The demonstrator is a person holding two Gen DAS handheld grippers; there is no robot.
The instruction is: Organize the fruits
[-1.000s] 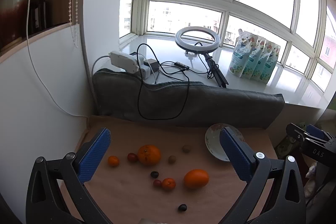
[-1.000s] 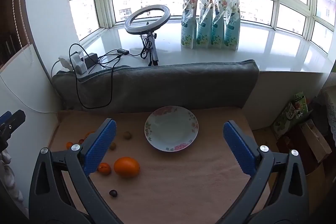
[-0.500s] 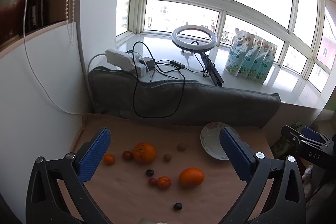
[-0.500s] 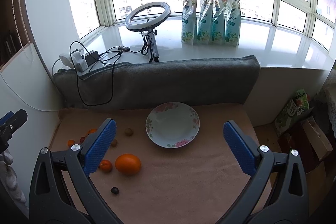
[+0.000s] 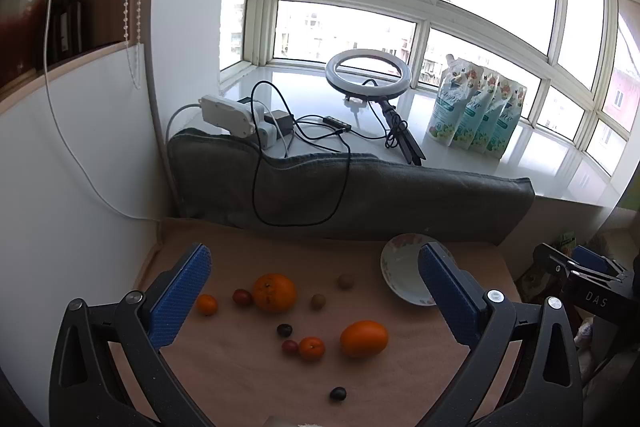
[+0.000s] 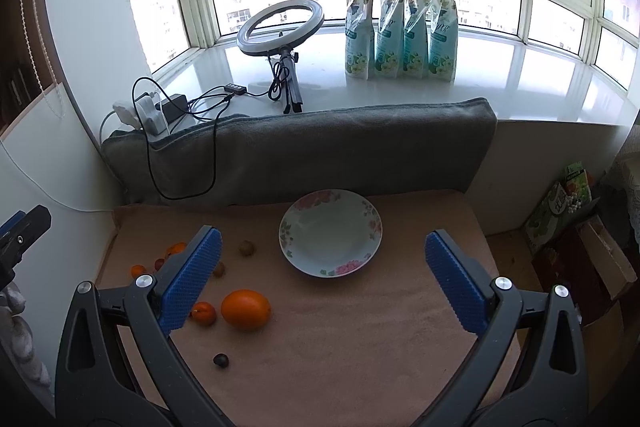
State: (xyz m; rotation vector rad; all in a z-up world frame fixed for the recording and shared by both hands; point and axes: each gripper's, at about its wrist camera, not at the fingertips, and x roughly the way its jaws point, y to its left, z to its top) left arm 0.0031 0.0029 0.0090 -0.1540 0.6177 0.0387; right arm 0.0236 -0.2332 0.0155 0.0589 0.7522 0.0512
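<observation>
Several fruits lie loose on a tan-covered table [image 5: 240, 359]: a round orange [image 5: 274, 292], an oval orange [image 5: 363, 338] [image 6: 245, 308], small tangerines [image 5: 311, 347], dark cherries [image 5: 338, 393] and two brown nuts [image 5: 346, 281]. An empty white floral plate [image 6: 330, 231] sits at the table's back; it also shows in the left wrist view [image 5: 400, 275]. My left gripper [image 5: 314, 291] is open and empty, held above the fruits. My right gripper [image 6: 322, 279] is open and empty, held above the table in front of the plate.
A grey cushion [image 6: 304, 151] lines the table's back edge. Behind it the windowsill holds a ring light [image 6: 280, 27], a power strip with cables [image 5: 228, 115] and several refill pouches [image 6: 400, 27]. A white wall stands at the left. Boxes [image 6: 560, 211] stand at the right.
Both grippers have drawn back and up a little, so the fruits and plate look smaller and farther. Nothing on the table has moved.
</observation>
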